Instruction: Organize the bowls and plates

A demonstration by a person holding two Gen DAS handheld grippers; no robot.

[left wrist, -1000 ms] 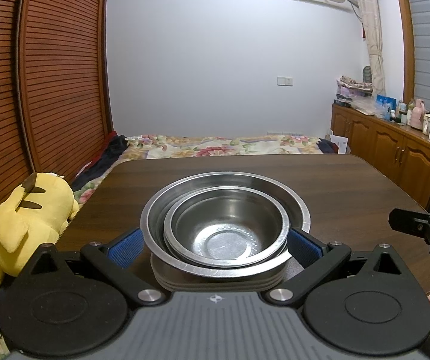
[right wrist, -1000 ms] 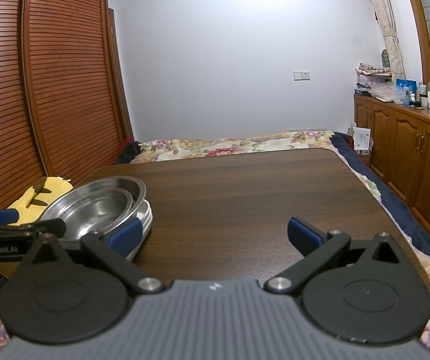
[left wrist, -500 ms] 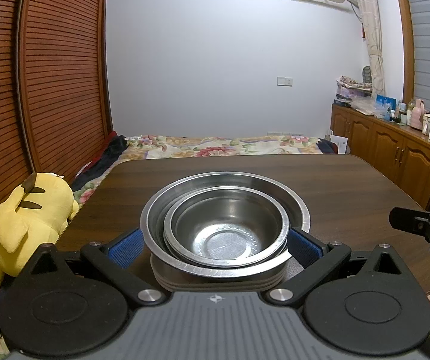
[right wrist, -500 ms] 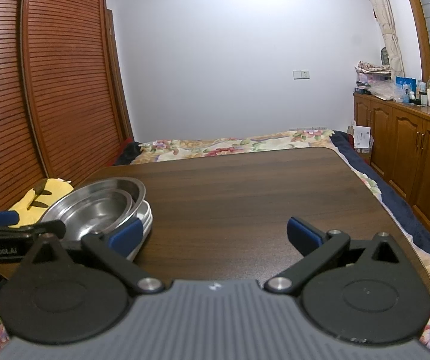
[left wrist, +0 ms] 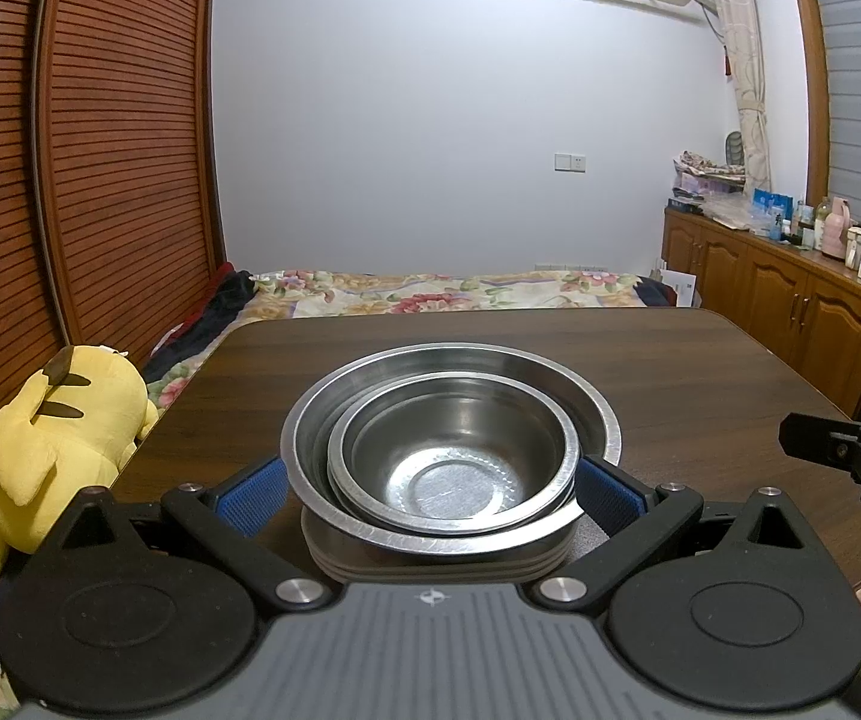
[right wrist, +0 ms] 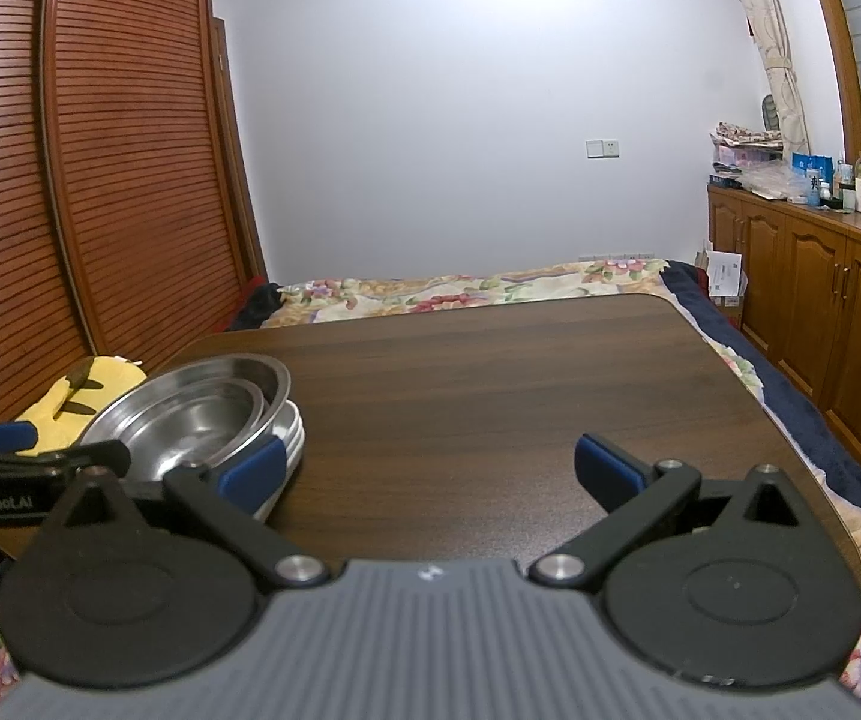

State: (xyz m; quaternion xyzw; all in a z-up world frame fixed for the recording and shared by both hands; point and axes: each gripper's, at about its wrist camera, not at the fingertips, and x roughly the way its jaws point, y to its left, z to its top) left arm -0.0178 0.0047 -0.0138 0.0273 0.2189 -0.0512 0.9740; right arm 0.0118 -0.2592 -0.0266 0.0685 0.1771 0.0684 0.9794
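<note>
2 nested bowls (left wrist: 451,450) top stacked plates (left wrist: 430,564) — untouched.

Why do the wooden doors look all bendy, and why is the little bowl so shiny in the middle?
Left wrist view: the fisheye lens bows the slatted doors near the edge; the small bowl reflects the room light off its flat bottom, and everything looks sharp. Right wrist view: the doors curve the same way, and the table shows only a soft sheen, with no harsh shadows.
</note>
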